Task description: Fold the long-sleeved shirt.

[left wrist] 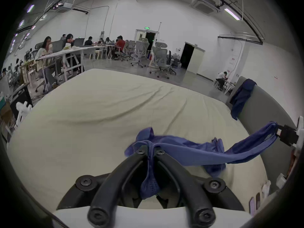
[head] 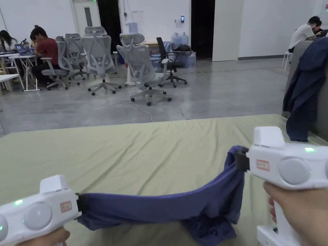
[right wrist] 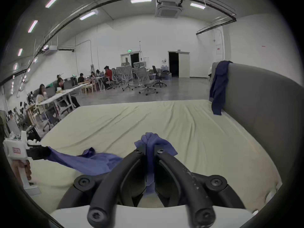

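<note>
A blue-purple long-sleeved shirt (head: 166, 208) hangs stretched in a sagging band between my two grippers, above the near edge of the green-covered surface (head: 144, 150). My left gripper (head: 79, 203) is shut on one end at lower left; bunched cloth shows between its jaws in the left gripper view (left wrist: 150, 151). My right gripper (head: 240, 160) is held higher at the right, shut on the other end of the shirt (right wrist: 149, 142). The shirt's loose middle (left wrist: 215, 165) droops onto the cover below the right gripper.
A dark blue garment (head: 304, 93) hangs over a grey padded panel (right wrist: 263, 100) at the right edge of the surface. Beyond the far edge lie a concrete floor, several office chairs (head: 141, 70) and people seated at desks (head: 45, 51).
</note>
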A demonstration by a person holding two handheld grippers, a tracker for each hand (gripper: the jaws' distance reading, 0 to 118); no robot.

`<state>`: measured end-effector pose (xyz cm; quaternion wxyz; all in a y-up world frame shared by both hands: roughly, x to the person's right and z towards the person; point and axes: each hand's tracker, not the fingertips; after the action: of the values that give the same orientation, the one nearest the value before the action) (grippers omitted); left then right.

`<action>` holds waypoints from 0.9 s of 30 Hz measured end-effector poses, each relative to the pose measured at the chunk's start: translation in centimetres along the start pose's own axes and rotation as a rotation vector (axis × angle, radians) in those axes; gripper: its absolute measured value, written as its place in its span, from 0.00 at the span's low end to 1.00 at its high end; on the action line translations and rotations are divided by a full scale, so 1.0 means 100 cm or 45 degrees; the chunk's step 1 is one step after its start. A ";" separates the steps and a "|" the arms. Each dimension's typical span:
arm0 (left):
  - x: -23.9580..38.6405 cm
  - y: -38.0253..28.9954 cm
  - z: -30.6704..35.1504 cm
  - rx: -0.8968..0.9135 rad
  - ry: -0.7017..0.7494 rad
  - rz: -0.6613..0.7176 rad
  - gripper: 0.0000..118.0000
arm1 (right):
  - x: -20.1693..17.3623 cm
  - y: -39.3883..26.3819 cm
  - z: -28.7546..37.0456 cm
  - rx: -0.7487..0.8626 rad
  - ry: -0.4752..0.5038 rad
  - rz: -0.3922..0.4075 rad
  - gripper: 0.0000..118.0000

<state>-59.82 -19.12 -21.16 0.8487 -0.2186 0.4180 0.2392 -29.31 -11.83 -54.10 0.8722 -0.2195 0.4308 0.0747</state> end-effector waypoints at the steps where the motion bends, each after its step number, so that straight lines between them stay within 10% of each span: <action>1: -0.008 -0.015 0.018 -0.004 -0.011 0.022 0.03 | 0.003 -0.011 0.021 0.004 0.015 -0.010 0.09; 17: -0.040 -0.218 0.238 -0.141 0.015 -0.059 0.03 | 0.011 -0.203 0.257 -0.248 0.033 0.032 0.09; 27: -0.066 -0.311 0.218 -0.465 0.094 -0.025 0.03 | 0.021 -0.288 0.203 -0.849 0.105 0.280 0.09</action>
<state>-31.86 -32.73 1.65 0.7814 -0.3816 0.3963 0.2946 -4.26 -28.53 -35.73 0.7213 -0.4471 0.4385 0.2958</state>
